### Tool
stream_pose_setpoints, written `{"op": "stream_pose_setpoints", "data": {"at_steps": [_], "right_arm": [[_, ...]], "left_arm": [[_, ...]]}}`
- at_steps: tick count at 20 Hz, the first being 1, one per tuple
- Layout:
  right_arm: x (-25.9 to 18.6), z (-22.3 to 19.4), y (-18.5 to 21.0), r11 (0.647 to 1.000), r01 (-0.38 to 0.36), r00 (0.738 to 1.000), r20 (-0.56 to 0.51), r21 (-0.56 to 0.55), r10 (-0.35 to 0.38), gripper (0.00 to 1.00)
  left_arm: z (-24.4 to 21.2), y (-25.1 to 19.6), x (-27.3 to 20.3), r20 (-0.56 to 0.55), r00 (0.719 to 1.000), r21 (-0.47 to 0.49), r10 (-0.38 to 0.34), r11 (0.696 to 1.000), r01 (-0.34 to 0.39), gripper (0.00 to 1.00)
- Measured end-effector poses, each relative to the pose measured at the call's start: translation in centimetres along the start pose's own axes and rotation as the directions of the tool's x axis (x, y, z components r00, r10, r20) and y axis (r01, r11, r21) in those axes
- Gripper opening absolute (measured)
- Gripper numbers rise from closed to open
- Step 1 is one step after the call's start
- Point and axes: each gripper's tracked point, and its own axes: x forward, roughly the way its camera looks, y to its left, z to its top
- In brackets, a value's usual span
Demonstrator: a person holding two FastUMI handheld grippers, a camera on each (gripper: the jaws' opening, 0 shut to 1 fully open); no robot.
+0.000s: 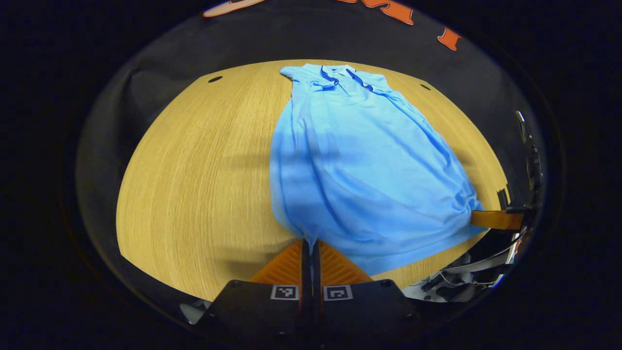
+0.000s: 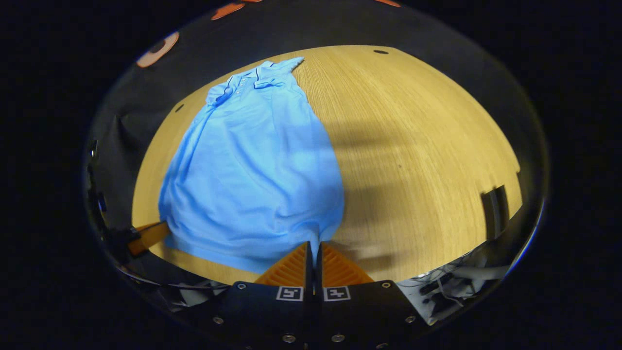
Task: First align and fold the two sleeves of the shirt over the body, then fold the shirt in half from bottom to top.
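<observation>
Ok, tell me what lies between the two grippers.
The shirt's bottom hem, pinched by the left gripper and the right gripper; left gripper view shows it.

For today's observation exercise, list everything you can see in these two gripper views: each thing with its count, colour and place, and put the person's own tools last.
Shirt: one, light blue polo with a dark-trimmed collar, lying lengthwise on the table, collar at the far end, sleeves already folded in over the body, bottom hem at the near edge.
Table: one, light wood grain, under the shirt, with small dark holes near its far corners.
Left gripper: one, at the near table edge, fingers closed on one bottom corner of the shirt's hem.
Right gripper: one, at the near table edge, fingers closed on the other bottom corner of the hem.
</observation>
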Motion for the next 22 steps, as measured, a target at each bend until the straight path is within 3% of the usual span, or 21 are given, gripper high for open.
{"op": "stream_pose_setpoints", "data": {"at_steps": [6,15,22], "right_arm": [[-1.7,2.7,2.9,0.992,-0.124,0.991,0.053,0.014,0.124,0.01],[-3.1,10.1,5.6,0.983,-0.183,0.976,0.122,0.006,0.181,0.01],[-1.9,18.5,7.8,0.979,-0.203,0.963,0.182,0.015,0.197,0.01]], "left_arm": [[3.5,0.2,-2.9,0.066,0.998,-0.02,-0.01,1.0,0.011,0.05],[13.5,0.3,-3.1,0.173,0.982,0.009,-0.074,0.997,0.074,0.05],[22.4,2.1,-0.5,0.23,0.969,0.047,-0.092,0.995,0.083,0.04]]}}
